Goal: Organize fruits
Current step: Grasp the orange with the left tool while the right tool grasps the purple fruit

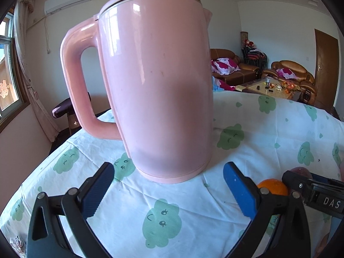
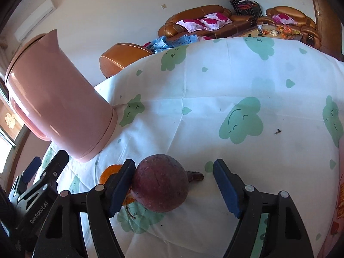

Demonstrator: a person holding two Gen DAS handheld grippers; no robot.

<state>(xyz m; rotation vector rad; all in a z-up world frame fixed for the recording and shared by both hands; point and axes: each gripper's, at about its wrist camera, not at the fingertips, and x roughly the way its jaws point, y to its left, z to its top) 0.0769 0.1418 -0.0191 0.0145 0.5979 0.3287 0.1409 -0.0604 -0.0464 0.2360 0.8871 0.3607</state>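
**Right gripper straddled the dark fruit**

The right gripper (image 2: 174, 185) sat with jaws apart around the round maroon fruit (image 2: 160, 186) on the white cloth with green cloud faces (image 2: 215, 107), left finger touching it. The round orange (image 2: 108, 173) lay just behind. The left gripper (image 1: 168, 190) gaped, empty, before the tall pink plastic kettle (image 1: 159, 86).

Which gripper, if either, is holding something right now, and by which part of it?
Neither. The left gripper stands open before the pink kettle. The right gripper has open jaws around the dark red fruit, which lies on the tablecloth, ungripped.
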